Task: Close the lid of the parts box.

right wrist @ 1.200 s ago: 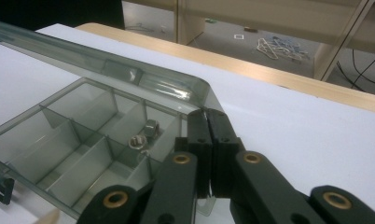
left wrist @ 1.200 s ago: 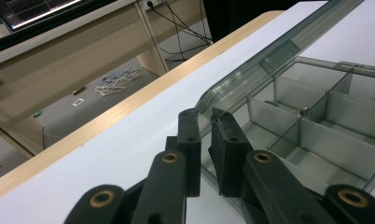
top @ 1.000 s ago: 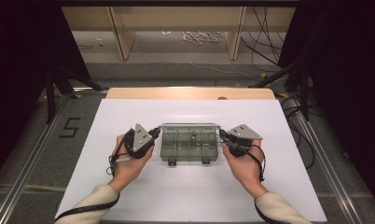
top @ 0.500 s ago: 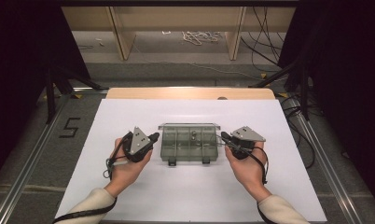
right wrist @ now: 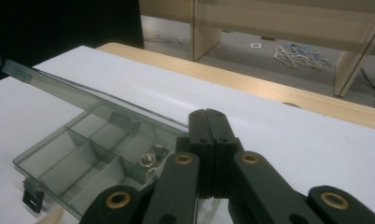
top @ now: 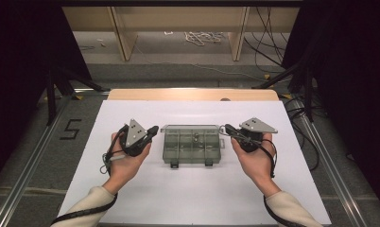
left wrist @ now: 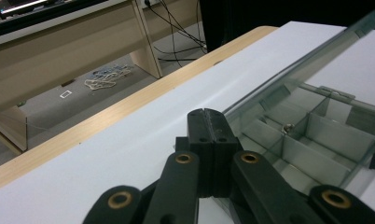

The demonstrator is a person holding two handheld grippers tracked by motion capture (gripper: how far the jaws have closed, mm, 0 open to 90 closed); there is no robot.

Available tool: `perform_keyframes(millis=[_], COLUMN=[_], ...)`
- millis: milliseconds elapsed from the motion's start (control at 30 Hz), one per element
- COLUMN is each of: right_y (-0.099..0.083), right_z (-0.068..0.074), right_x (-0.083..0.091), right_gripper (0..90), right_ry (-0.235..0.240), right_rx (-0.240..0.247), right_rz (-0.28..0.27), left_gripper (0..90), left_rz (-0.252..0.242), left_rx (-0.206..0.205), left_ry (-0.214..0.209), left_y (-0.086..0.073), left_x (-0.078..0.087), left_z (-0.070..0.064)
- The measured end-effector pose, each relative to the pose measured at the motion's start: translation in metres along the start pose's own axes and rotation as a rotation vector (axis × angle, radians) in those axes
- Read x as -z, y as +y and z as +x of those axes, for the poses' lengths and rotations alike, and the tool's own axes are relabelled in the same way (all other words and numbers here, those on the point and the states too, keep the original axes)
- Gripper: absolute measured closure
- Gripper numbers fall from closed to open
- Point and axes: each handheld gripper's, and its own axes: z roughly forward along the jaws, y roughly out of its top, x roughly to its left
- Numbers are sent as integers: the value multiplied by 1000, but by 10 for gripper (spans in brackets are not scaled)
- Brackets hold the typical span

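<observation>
Both hands have drawn slightly outward from the box since a second ago, so each gripper now sits just off an end wall rather than up against it. On the white worktop the clear compartment box lies between the two grippers, its lid raised at the far side and its dividers exposed. A few small metal nuts rest in one of the middle compartments.

At the box's left end, the left gripper has its fingers pressed flat together, with nothing between them; the tips point toward the box's near corner, just beside it and not touching.

At the box's right end, the right gripper likewise has its fingers pressed together, empty, their tips close to the box's wall; whether they touch it cannot be told.
</observation>
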Motion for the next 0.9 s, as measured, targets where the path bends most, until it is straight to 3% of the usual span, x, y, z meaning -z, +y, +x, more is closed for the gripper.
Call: perform_keyframes(millis=[400, 767, 867, 900], right_y=[16, 15, 14, 14], right_z=[2, 1, 0, 1], right_x=[-11, -11, -12, -12], right_gripper=[900, 900, 900, 900], right_ry=[19, 37, 36, 46], right_rx=[18, -3, 15, -3], right_rz=[-12, 23, 26, 40], left_gripper=[897, 897, 897, 897], left_rz=[11, 31, 34, 35], left_rx=[17, 20, 13, 13], left_ry=[-21, -34, -47, -47], left_y=[14, 12, 12, 12], left_x=[-18, -19, -18, -18], left_z=[2, 0, 0, 0])
